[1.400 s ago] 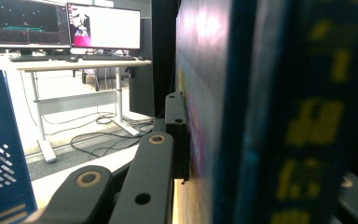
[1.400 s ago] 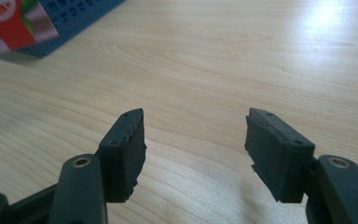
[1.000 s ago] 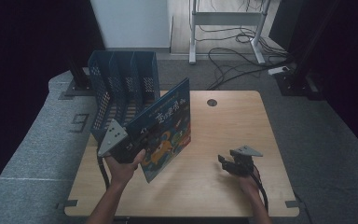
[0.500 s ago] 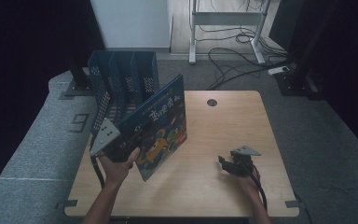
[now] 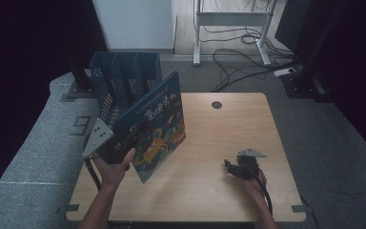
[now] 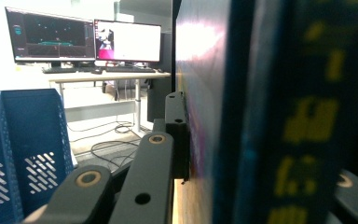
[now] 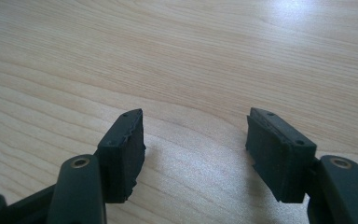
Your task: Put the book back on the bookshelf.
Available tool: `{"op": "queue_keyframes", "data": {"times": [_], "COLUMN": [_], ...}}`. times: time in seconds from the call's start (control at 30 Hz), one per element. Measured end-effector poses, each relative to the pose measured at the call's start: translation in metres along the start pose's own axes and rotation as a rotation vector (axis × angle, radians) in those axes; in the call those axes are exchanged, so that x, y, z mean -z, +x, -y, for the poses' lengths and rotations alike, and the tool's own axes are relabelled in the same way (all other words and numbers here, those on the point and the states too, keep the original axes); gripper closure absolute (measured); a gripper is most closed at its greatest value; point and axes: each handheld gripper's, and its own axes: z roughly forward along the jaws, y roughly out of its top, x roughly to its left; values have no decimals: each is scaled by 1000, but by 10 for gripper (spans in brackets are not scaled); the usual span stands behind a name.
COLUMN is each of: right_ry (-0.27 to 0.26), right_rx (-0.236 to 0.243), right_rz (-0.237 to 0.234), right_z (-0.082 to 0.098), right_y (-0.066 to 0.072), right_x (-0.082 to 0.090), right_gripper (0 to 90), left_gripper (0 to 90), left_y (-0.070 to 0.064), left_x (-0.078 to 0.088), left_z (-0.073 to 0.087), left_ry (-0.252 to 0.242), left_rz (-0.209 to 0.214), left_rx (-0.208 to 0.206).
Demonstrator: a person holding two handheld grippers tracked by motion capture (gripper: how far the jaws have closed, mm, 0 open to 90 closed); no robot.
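A blue picture book (image 5: 157, 126) with a cartoon cover is held up off the wooden table (image 5: 219, 129), tilted, its top corner beside the blue mesh file rack (image 5: 124, 81). My left gripper (image 5: 119, 143) is shut on the book's lower left edge. In the left gripper view the book (image 6: 270, 112) stands edge-on and close, one of the fingers (image 6: 177, 135) lies flat against its cover, and the rack (image 6: 23, 140) is at the left. My right gripper (image 5: 231, 167) rests low at the table's front right. Its jaws stand open over bare wood (image 7: 168, 46) with nothing between them (image 7: 196, 140).
A round cable hole (image 5: 216, 104) sits near the table's far edge. Beyond the table are a metal desk frame (image 5: 228, 19) and loose cables (image 5: 248, 57) on the floor. Monitors (image 6: 84, 39) on a desk show in the left gripper view.
The left gripper and the book have drifted slightly left, toward the rack. The right gripper has stayed where it was.
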Motion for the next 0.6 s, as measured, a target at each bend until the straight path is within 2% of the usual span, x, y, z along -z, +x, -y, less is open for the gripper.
{"op": "queue_keyframes", "data": {"times": [0.6], "right_ry": [-2], "right_rx": [-6], "right_rz": [-6], "right_z": [0], "right_y": [-1], "right_x": [0], "right_gripper": [362], "left_gripper": [823], "left_y": [19], "left_x": [12], "left_z": [-7], "left_ry": [-18], "left_rz": [-66], "left_rx": [5]}}
